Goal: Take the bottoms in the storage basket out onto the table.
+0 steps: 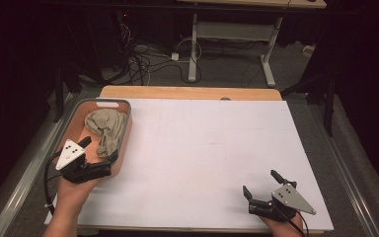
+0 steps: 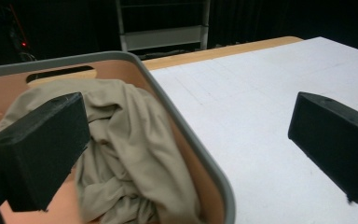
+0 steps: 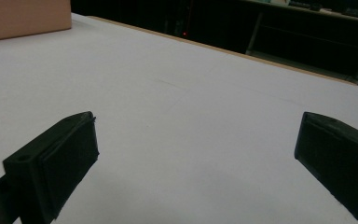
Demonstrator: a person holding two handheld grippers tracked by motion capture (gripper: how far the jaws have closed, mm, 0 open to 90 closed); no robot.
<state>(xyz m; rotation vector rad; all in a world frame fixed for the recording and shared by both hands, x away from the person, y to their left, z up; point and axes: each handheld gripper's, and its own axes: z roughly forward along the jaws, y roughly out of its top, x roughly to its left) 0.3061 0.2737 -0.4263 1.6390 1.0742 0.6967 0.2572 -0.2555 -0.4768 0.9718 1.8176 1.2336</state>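
Note:
A grey-rimmed bin (image 1: 106,100) with an orange-brown inside stands at the table's left edge. A crumpled beige cloth (image 1: 107,129) lies in it. My left gripper (image 1: 98,149) hovers open at the bin's near end. In the left gripper view the cloth (image 2: 121,140) lies just behind the left jaw, the bin rim (image 2: 74,59) runs between the jaws, and the left gripper (image 2: 186,112) holds nothing. My right gripper (image 1: 261,183) rests open near the table's front right. In the right gripper view the right gripper (image 3: 198,128) has only white sheet between its jaws.
A large white sheet (image 1: 202,148) covers the wooden table (image 1: 187,92). The bin's orange-brown wall (image 3: 23,16) shows at the far left in the right gripper view. Beyond the table are a desk frame (image 1: 193,49) and floor cables (image 1: 138,61). Metal rails run along both sides.

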